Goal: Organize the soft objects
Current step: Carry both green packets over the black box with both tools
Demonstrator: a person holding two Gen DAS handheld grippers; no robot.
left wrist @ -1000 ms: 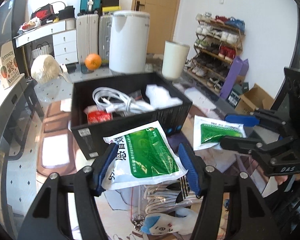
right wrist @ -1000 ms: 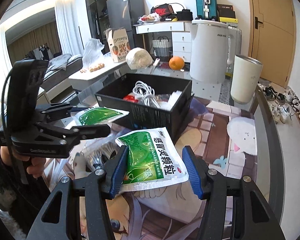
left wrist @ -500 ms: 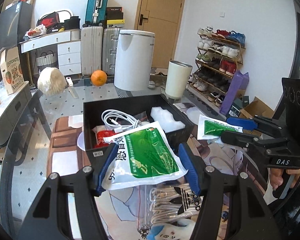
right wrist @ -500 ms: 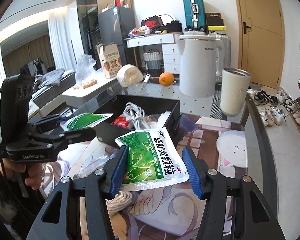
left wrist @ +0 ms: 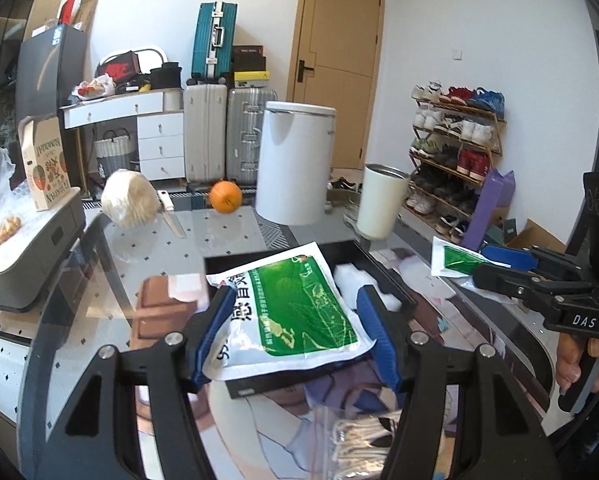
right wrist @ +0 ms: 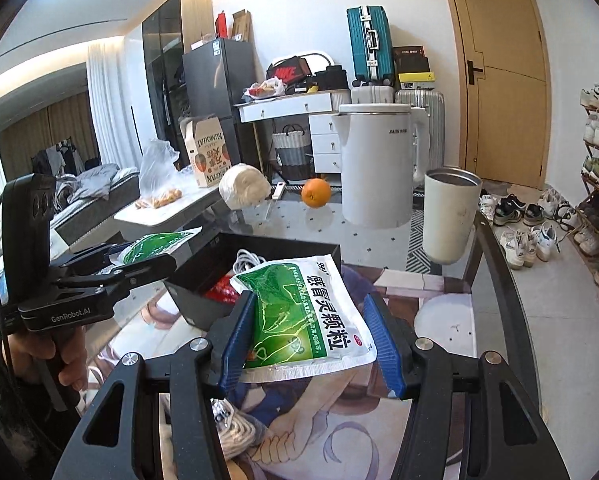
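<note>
A green-and-white sachet (left wrist: 295, 312) sits clamped in the left hand-held gripper (left wrist: 295, 340), above the black box (right wrist: 267, 252) on the table (right wrist: 383, 240). The right hand-held gripper (right wrist: 311, 340) pinches a second sachet (right wrist: 307, 316) just beside that box.

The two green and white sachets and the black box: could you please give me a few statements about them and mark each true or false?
1. Each gripper holds a green and white sachet: the left gripper grips the left sachet, the right gripper the right sachet. True.
2. The black box is empty. False: a white cable and a red item lie inside.
3. The orange sits on the table beyond the box. True.
4. Both sachets lie flat on the table. False: both are held up between the fingers.
5. The white mug stands inside the box. False: it stands on the table outside it.
</note>
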